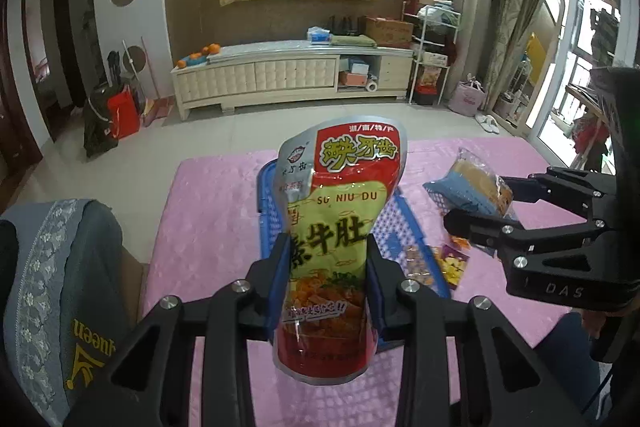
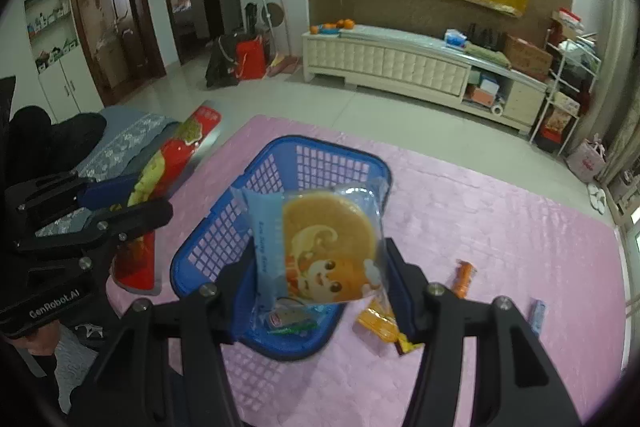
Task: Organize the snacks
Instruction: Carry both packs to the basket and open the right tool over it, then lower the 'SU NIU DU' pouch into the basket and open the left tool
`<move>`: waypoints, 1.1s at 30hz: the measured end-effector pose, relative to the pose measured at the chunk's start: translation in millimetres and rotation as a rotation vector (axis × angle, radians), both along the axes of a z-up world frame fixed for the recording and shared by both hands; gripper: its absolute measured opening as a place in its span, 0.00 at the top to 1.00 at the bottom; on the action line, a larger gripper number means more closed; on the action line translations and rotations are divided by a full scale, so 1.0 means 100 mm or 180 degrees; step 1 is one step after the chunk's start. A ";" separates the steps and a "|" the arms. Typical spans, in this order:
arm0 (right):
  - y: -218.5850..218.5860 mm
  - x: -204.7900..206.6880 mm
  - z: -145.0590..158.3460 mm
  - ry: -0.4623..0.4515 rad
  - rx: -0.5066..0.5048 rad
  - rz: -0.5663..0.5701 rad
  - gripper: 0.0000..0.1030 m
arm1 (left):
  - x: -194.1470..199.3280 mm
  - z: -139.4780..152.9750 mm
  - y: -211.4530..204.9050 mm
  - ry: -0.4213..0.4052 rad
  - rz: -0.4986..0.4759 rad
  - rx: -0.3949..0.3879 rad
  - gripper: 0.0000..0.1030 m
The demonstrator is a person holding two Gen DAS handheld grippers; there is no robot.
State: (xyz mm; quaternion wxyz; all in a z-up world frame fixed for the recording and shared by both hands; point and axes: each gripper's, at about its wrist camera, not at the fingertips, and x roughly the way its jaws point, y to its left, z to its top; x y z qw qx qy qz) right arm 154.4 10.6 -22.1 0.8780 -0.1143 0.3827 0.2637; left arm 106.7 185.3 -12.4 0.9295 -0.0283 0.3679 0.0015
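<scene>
My left gripper (image 1: 328, 279) is shut on a tall red and green snack pouch (image 1: 340, 227) and holds it upright above the blue mesh basket (image 1: 400, 227). My right gripper (image 2: 320, 267) is shut on a clear and blue wrapped round cake (image 2: 320, 247) above the basket (image 2: 280, 187). The right gripper with the cake (image 1: 480, 187) also shows at the right of the left wrist view. The left gripper with the pouch (image 2: 160, 179) shows at the left of the right wrist view. A small packet (image 2: 288, 319) lies in the basket.
The basket stands on a pink mat (image 2: 480, 207). Loose snacks lie on the mat: an orange stick (image 2: 464, 279), a yellow packet (image 2: 380, 323) and a blue packet (image 2: 538, 311). A grey-covered seat (image 1: 60, 267) is at the left.
</scene>
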 end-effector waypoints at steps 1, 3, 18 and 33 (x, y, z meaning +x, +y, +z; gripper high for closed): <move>0.06 0.04 -0.04 0.0028 -0.0023 0.0026 0.40 | 0.03 -0.03 0.05 0.0014 0.0021 -0.0015 0.69; 0.15 0.09 -0.11 0.0064 -0.0068 0.0068 0.40 | 0.06 -0.10 0.14 0.0046 0.0052 -0.0036 0.69; 0.70 0.18 -0.72 0.0552 -0.0318 0.0390 0.40 | 0.09 -0.36 0.46 0.0181 0.0275 -0.0174 0.69; 0.67 0.00 -0.66 0.0782 -0.0277 0.0487 0.16 | -0.04 -0.25 0.51 0.0169 0.0354 -0.0226 0.69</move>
